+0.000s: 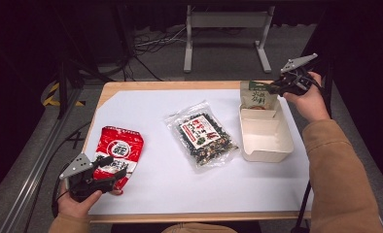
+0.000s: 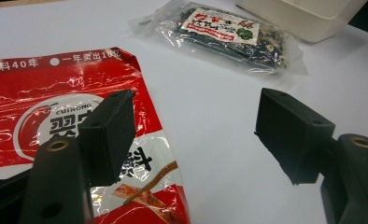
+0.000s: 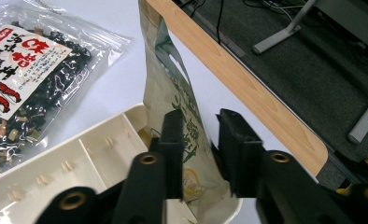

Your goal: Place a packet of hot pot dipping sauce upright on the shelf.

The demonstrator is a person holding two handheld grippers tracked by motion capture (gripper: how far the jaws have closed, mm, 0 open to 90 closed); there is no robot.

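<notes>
A pale green snack pouch [image 1: 257, 97] stands upright at the far end of a cream box [image 1: 266, 156]. My right gripper [image 1: 273, 89] is at the pouch's top edge. In the right gripper view the pouch [image 3: 166, 84] rises between the jaws of that gripper [image 3: 201, 140], which stand a little apart without pressing it. A red snack packet [image 1: 117, 150] lies flat at the near left. My left gripper [image 1: 113, 167] hovers open over its near right corner. In the left gripper view one jaw is above the red packet [image 2: 42, 93] and the other above bare table.
A clear bag of dark dried seaweed [image 1: 201, 133] with a red-and-white label lies flat in the middle of the white mat, between the red packet and the box. The table's wooden far edge [image 3: 247, 88] runs just behind the pouch. A grey stand [image 1: 226, 29] sits on the floor beyond.
</notes>
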